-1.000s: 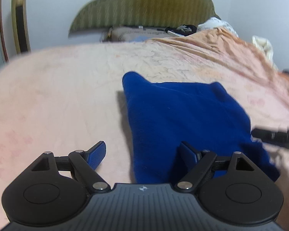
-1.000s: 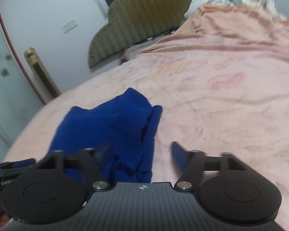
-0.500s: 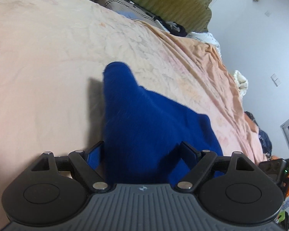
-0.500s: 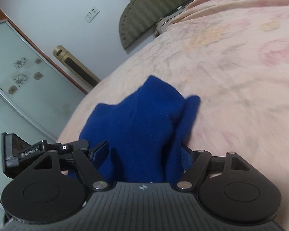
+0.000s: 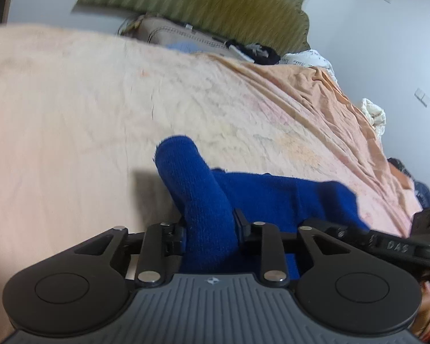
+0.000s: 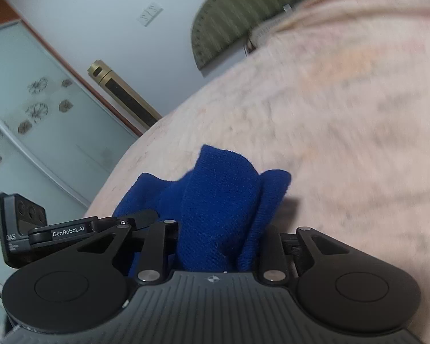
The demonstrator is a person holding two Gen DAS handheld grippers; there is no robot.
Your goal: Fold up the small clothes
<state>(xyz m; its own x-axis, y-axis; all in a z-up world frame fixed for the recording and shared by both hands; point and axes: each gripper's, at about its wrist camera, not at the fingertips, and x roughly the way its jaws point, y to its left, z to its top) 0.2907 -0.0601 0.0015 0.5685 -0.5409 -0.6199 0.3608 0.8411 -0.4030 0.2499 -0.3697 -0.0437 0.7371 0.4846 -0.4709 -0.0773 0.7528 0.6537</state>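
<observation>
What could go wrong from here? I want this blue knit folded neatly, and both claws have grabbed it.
1. The left claw has just closed on a bunched roll of the knit, not a flat edge, so the fold may come out lumpy.
2. The right claw has also just closed on several gathered layers; one could slip out when lifted.

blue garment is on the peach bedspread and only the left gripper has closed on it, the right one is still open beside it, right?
Not quite. The right gripper has also just closed on the blue garment, as the right wrist view shows. The left gripper pinches it too, over the peach bedspread.
</observation>
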